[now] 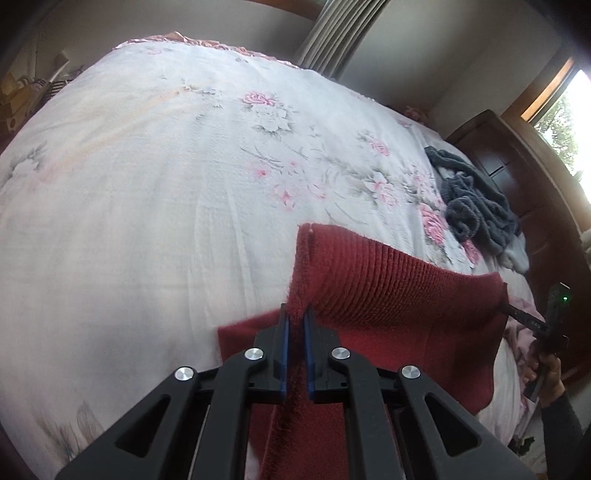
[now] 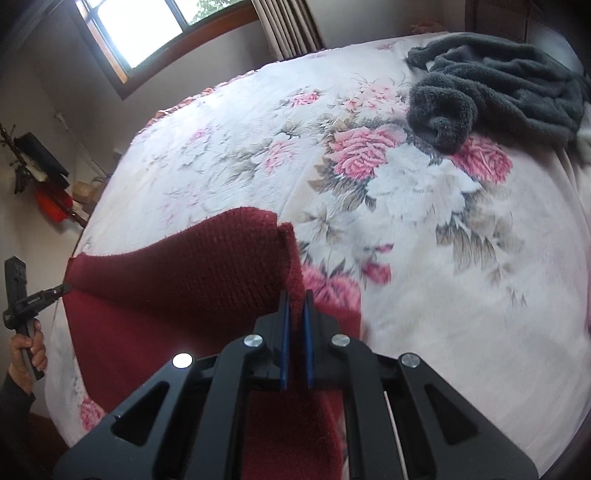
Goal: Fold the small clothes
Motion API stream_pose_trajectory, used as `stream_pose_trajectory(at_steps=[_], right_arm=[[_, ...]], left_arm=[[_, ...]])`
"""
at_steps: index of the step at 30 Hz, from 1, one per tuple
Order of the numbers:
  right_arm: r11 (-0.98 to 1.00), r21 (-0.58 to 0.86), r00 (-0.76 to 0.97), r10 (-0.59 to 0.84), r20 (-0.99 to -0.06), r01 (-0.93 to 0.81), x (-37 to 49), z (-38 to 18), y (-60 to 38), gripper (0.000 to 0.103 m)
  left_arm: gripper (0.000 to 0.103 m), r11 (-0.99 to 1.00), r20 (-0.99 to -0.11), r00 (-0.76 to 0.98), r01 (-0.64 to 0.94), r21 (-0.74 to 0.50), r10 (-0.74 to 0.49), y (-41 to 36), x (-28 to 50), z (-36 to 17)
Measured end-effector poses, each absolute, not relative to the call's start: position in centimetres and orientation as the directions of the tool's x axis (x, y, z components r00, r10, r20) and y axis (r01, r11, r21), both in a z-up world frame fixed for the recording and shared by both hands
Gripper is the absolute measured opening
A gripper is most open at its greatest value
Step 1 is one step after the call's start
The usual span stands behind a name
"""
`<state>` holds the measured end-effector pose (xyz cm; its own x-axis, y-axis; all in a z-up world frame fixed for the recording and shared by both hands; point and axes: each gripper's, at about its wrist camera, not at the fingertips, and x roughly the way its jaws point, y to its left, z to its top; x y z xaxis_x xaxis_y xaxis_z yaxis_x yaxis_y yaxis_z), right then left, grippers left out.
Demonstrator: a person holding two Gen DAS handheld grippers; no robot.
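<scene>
- Dark red knit sweater [image 1: 388, 295] front and centre, lifted off the floral bedspread [image 1: 147, 184] and stretched between the two grippers, its ribbed band arching up across the top edge.
- Below that band the rest of the sweater hangs down and lies against the bedspread's near edge.
- Left gripper [image 1: 296, 314]: blue-lined fingers [image 1: 283, 350] drawn narrow, clamped on one end of the ribbed band, fabric running right between them.
- Right gripper [image 2: 296, 299]: same story, blue pads close together with the sweater's other end pinched between them.
- In the left wrist view the right gripper shows at the sweater's far corner, tip touching the cloth, a green light glowing on its body, and a hand [image 1: 546, 373] in a dark sleeve wrapped round its handle.
- In the right wrist view the left gripper sits at the sweater's opposite corner, another hand [image 2: 27, 350] gripping it.
- Out beyond the sweater, a crumpled grey fleecy garment [image 2: 498, 92] lies on the bedspread, well apart from it, towards the dark wooden headboard [image 1: 517, 166].
- Something pale and fluffy [image 1: 517, 258] lies against the grey garment; what it is I cannot tell.
- Past the bed from the sweater: curtains [image 2: 288, 26] and a bright window [image 2: 140, 22].
</scene>
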<state>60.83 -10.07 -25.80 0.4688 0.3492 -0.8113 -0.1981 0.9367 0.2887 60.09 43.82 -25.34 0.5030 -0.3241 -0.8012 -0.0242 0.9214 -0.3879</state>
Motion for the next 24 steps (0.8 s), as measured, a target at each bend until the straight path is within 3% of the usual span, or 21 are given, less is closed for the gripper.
stream_pose_trajectory(at_steps=[17,24], right_arm=[[0.978,0.188,0.334,0.209,-0.919,-0.093,67.3,-36.3,-9.1,0.005],[0.978,0.186,0.374,0.209,-0.903,-0.098,67.0,-35.2,-9.0,0.005]], left_arm=[[0.006,0.889,-0.888,0.32,-0.211,-0.407,-0.33,45.5,66.2,-37.7],[0.006,0.873,-0.86,0.373,-0.206,-0.443,-0.349,45.9,66.2,-36.1]])
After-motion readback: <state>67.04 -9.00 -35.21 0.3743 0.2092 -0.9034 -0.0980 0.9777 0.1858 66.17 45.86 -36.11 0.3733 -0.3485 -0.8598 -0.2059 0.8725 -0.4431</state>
